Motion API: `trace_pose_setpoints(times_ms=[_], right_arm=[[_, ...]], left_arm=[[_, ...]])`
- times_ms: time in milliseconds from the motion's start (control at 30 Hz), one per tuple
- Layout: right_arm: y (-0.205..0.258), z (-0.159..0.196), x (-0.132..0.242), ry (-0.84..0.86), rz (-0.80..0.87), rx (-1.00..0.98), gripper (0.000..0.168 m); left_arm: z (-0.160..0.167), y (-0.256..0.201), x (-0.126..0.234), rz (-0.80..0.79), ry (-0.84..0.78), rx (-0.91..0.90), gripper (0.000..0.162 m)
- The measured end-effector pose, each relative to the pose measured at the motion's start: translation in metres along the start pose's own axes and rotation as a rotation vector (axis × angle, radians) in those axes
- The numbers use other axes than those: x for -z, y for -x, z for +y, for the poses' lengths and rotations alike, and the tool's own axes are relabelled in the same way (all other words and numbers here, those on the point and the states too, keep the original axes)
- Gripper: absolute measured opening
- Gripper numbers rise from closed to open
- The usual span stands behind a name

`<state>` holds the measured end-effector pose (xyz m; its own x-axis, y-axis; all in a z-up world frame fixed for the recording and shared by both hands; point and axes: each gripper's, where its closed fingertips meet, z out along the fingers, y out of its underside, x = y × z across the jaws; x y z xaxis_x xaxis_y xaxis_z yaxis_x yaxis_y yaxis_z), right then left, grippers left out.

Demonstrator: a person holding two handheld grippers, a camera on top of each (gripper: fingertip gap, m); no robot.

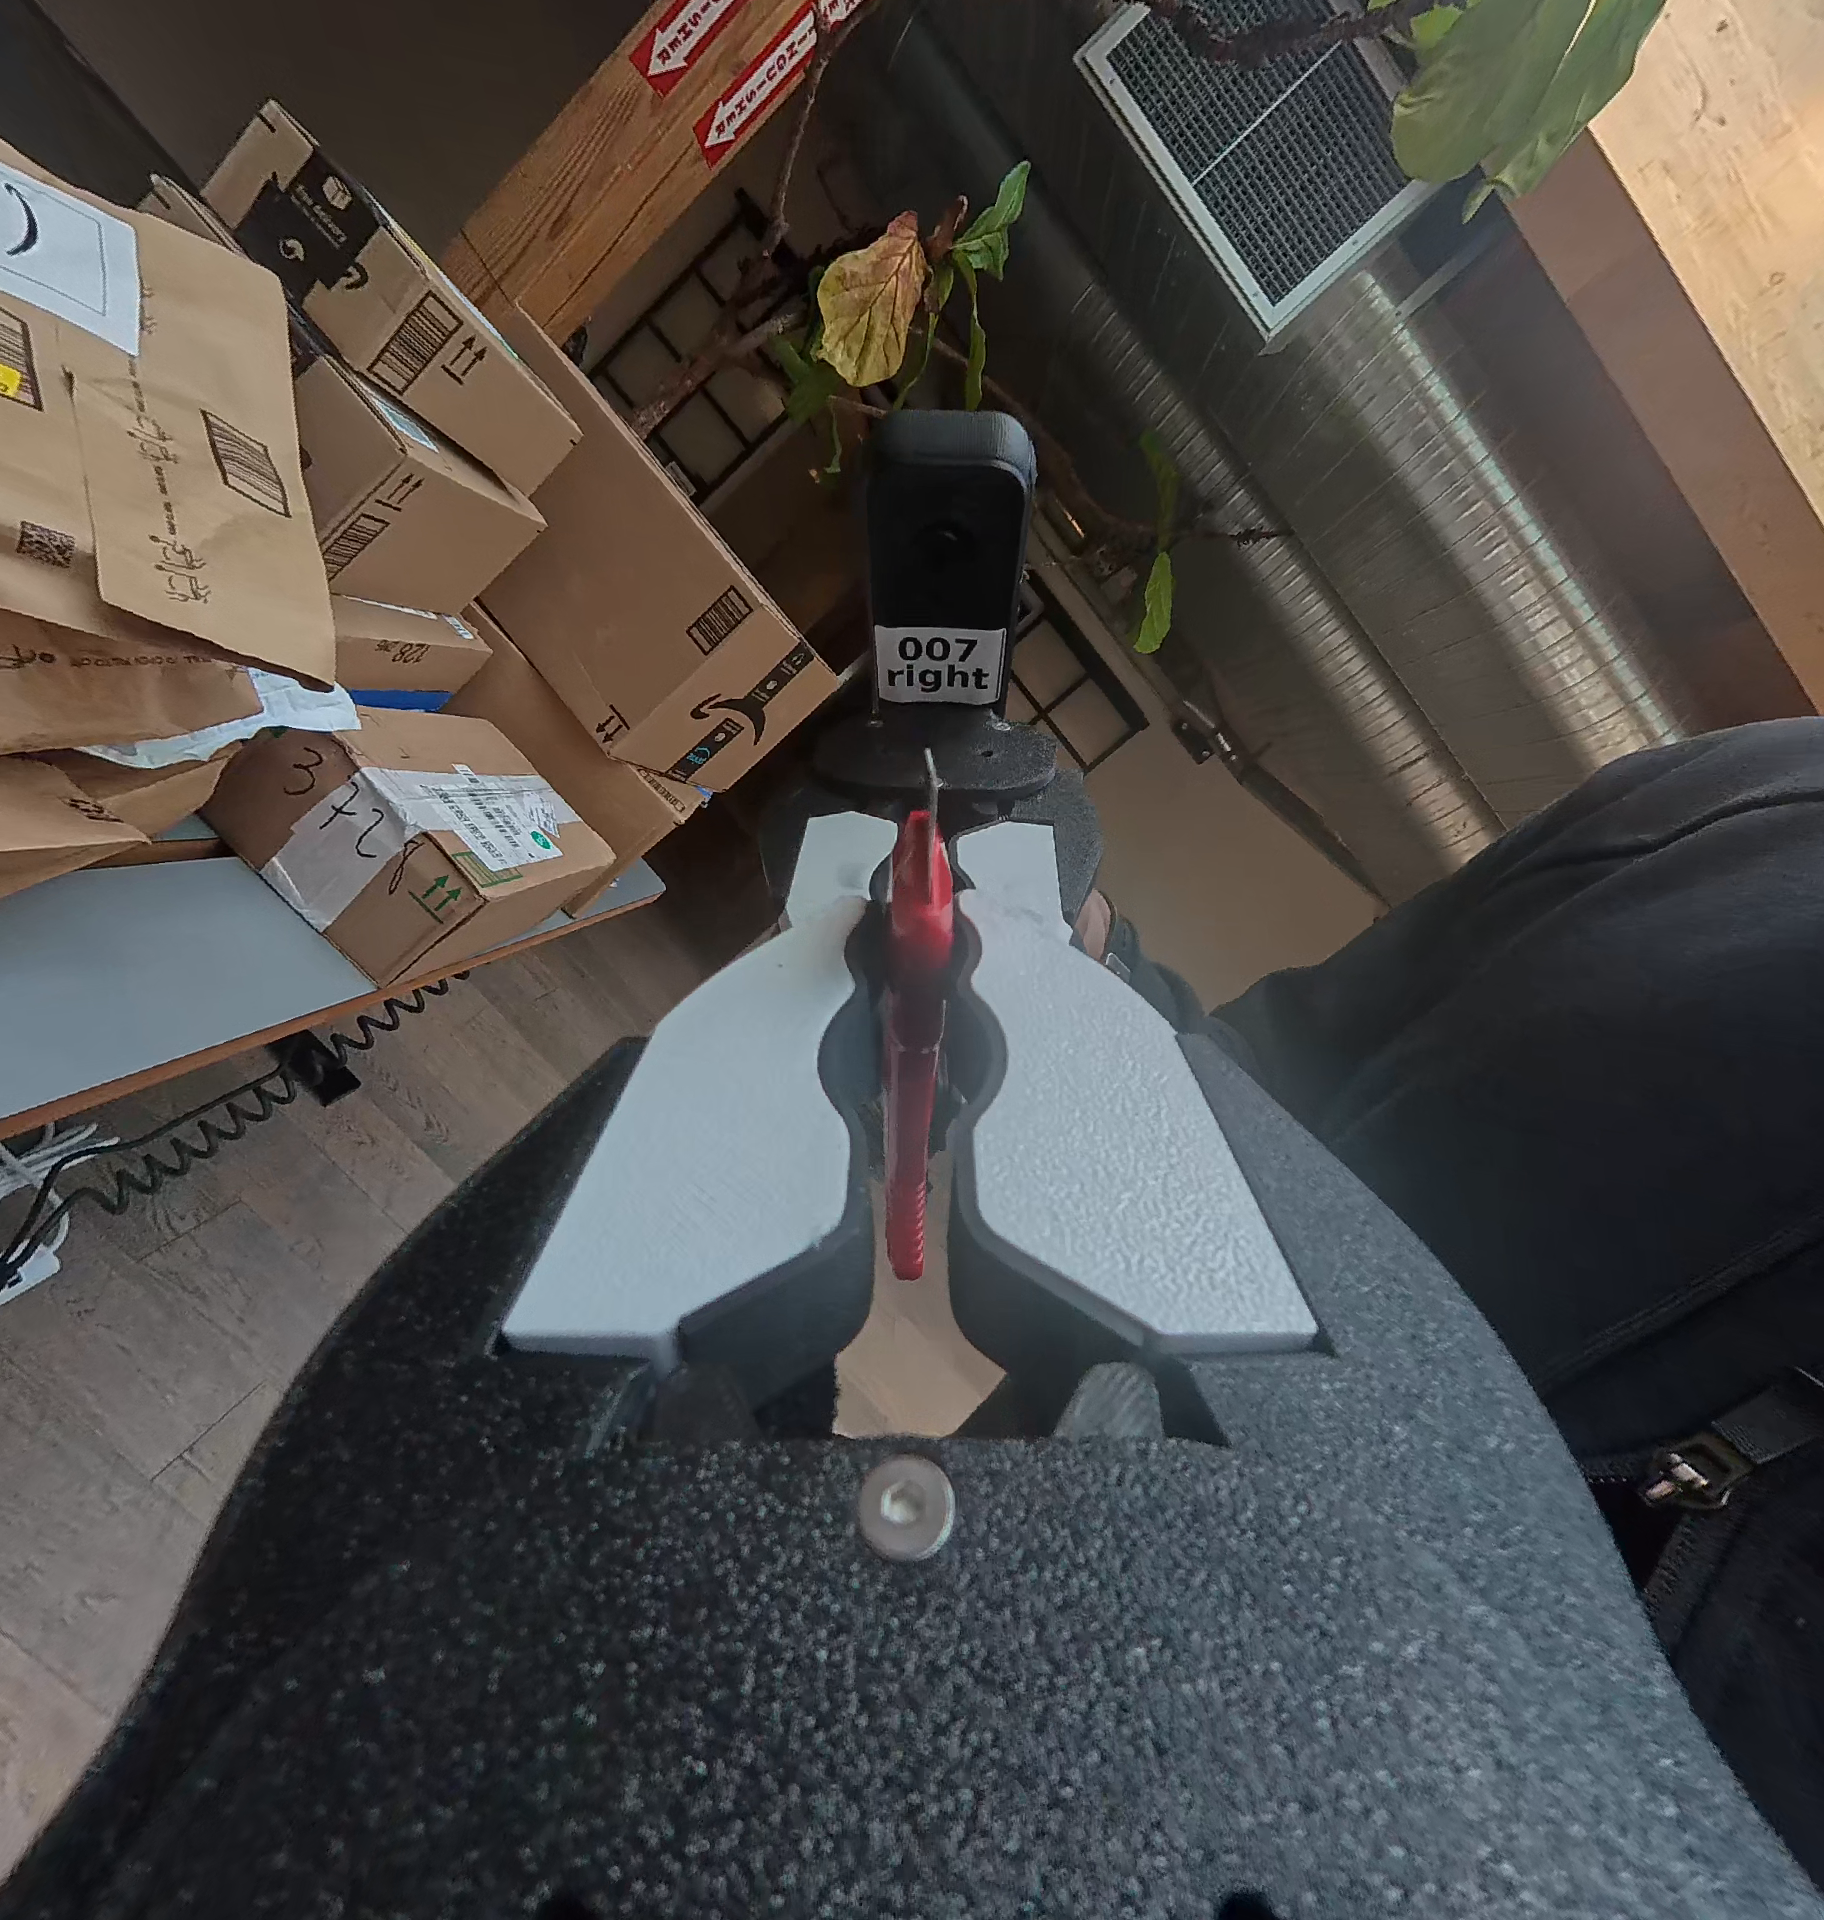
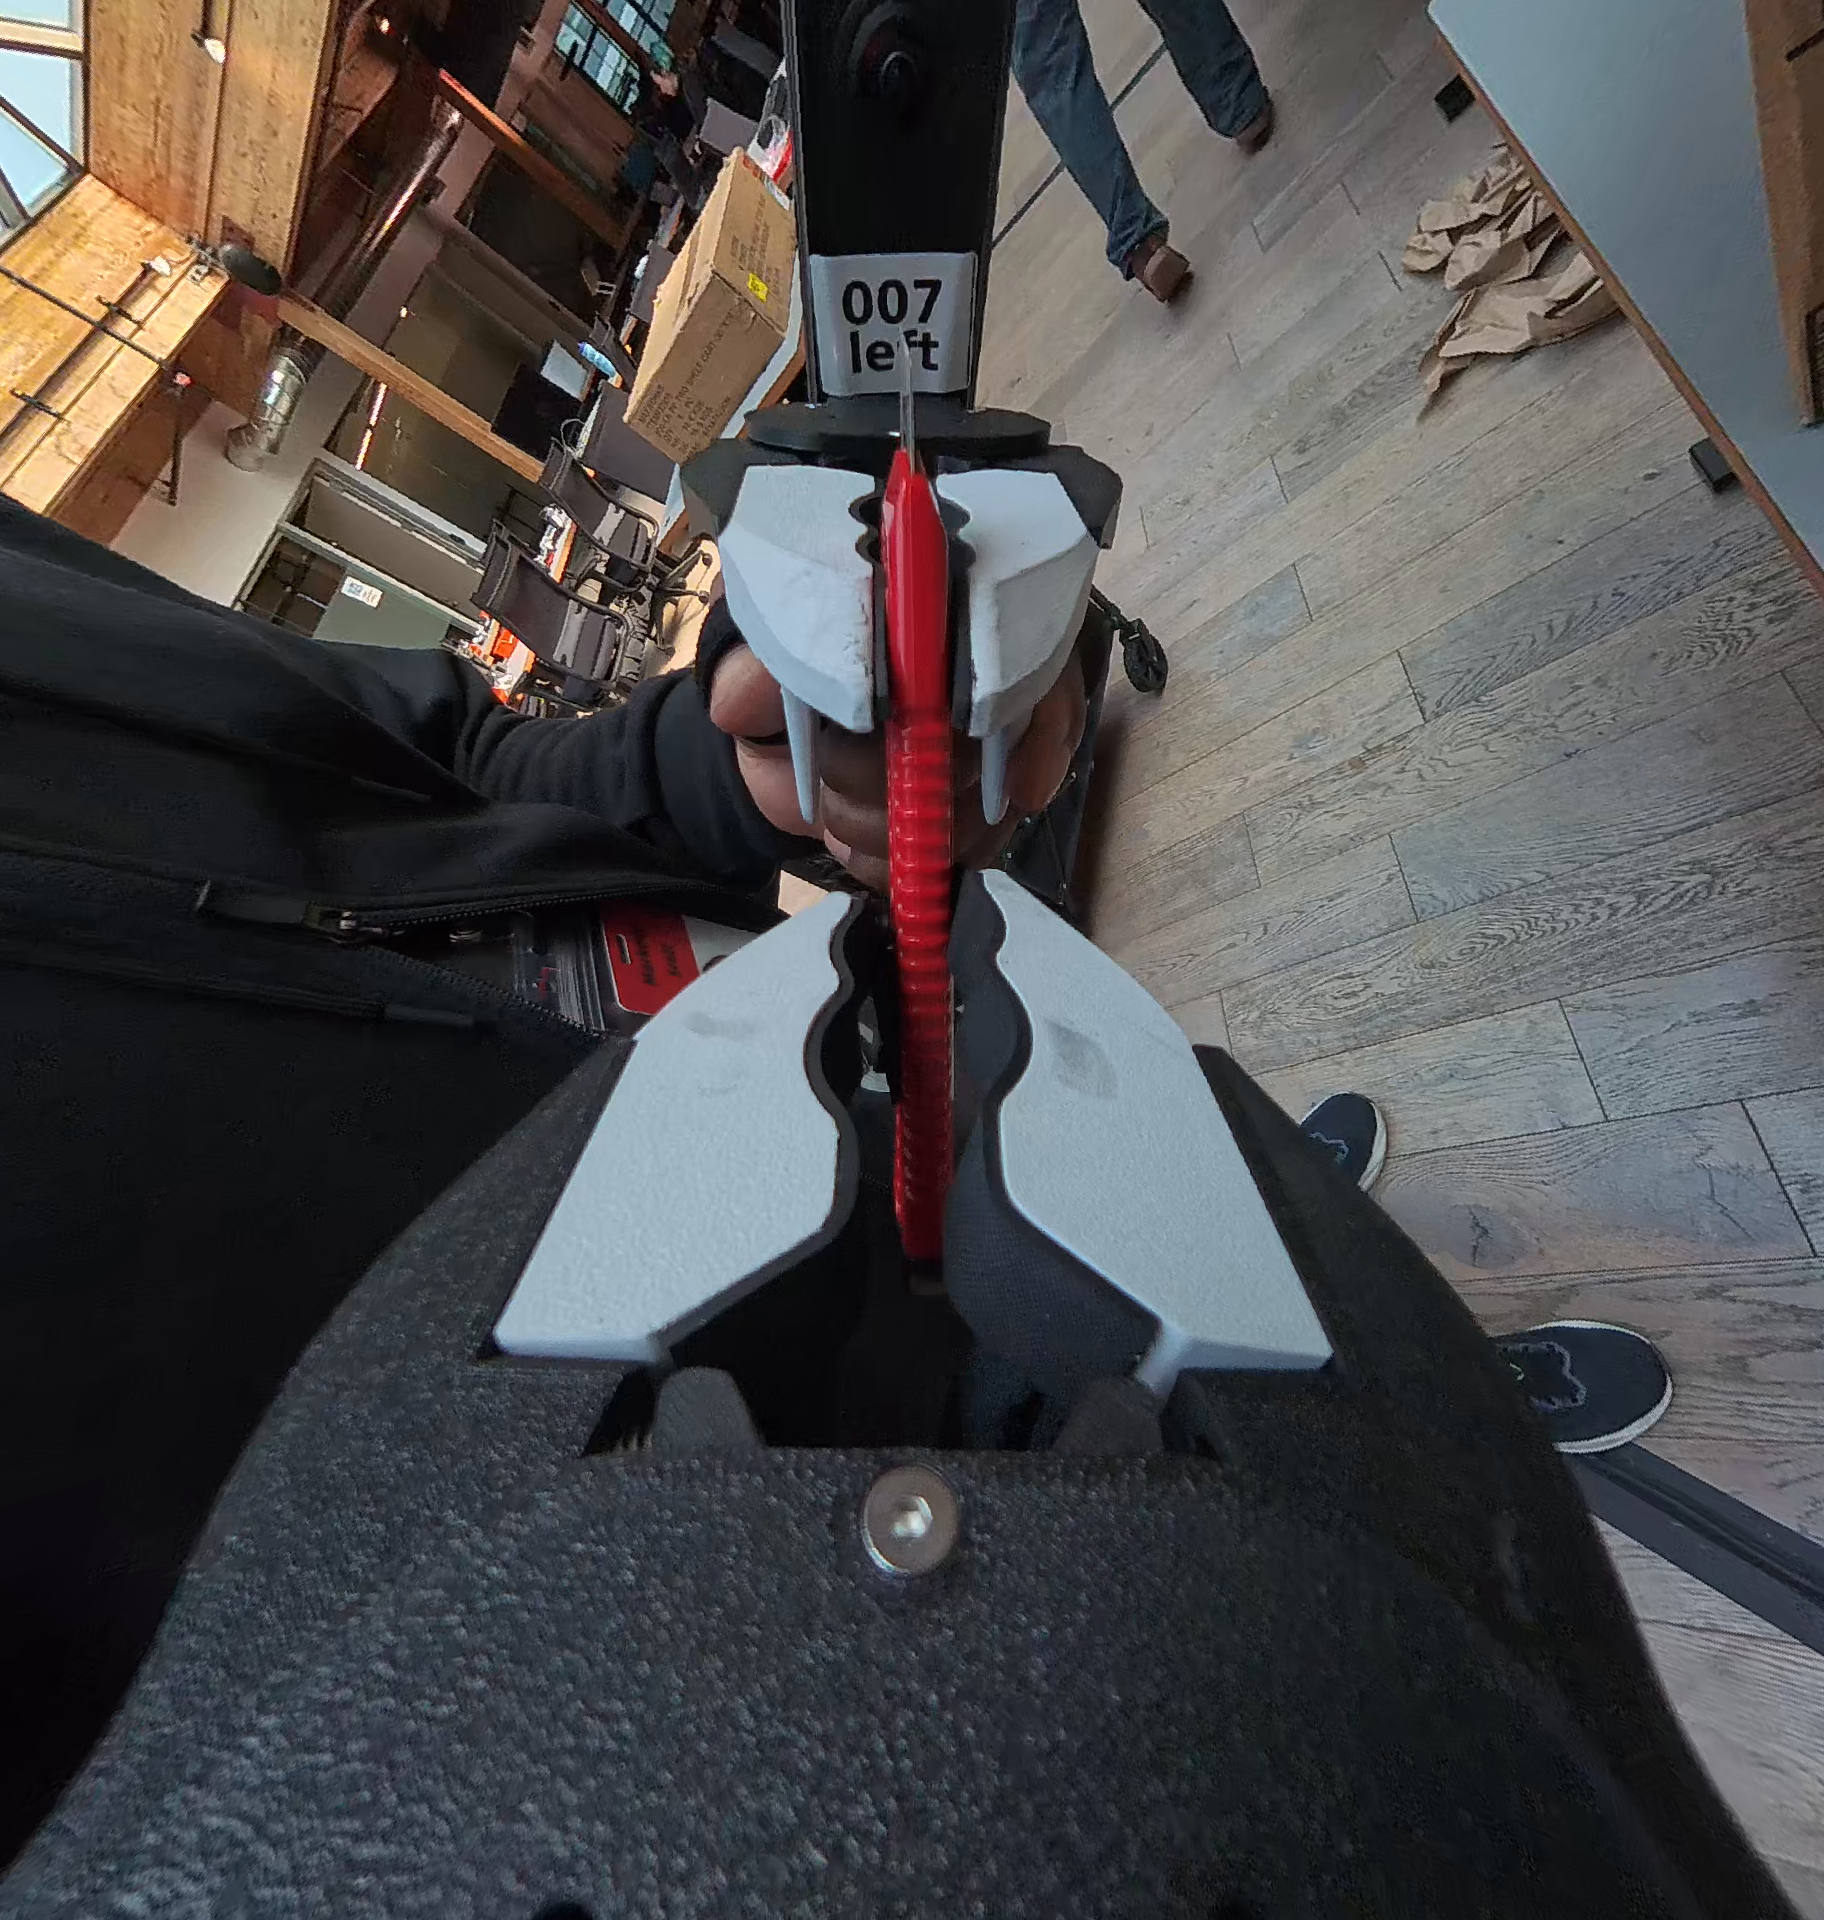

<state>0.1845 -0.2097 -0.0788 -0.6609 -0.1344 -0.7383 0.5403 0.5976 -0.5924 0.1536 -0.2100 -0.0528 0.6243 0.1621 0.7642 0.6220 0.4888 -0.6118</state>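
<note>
A red ribbed-handled knife-like tool (image 1: 913,1039) with a thin metal tip is held in the air between both grippers, which face each other tip to tip. My left gripper (image 1: 913,914) is shut on it, white fingers (image 1: 742,1122) on either side. The right gripper (image 1: 923,847) shows just beyond, under its black camera, clamped on the tool's far end. In the right wrist view my right gripper (image 2: 918,894) is shut on the ribbed handle (image 2: 920,1039). The left gripper (image 2: 918,717) grips the smooth front part, with a hand behind it.
Stacked cardboard boxes (image 1: 388,457) and paper bags sit on a grey table (image 1: 129,987) to the left. A plant (image 1: 877,301) and a metal duct (image 1: 1386,499) lie beyond. A person in black (image 2: 212,935) holds both grippers. Another person's legs (image 2: 1116,135), shoes (image 2: 1583,1382), crumpled paper (image 2: 1500,270) and chairs (image 2: 575,582) stand on the wood floor. Only a small space, under 4 cm, lies between the two pairs of fingers.
</note>
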Motion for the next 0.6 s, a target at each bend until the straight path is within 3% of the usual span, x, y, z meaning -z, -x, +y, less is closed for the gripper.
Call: trace_pose_setpoints(times_ms=[300,600], right_arm=[[0.000,0.002,0.000,0.089,-0.030,0.030,0.016],[0.004,-0.015,-0.011,-0.020,-0.068,-0.012,0.023]], left_arm=[[0.003,0.000,0.003,-0.003,0.040,-0.005,0.010],[-0.024,-0.002,0.024,0.022,-0.147,0.012,0.010]])
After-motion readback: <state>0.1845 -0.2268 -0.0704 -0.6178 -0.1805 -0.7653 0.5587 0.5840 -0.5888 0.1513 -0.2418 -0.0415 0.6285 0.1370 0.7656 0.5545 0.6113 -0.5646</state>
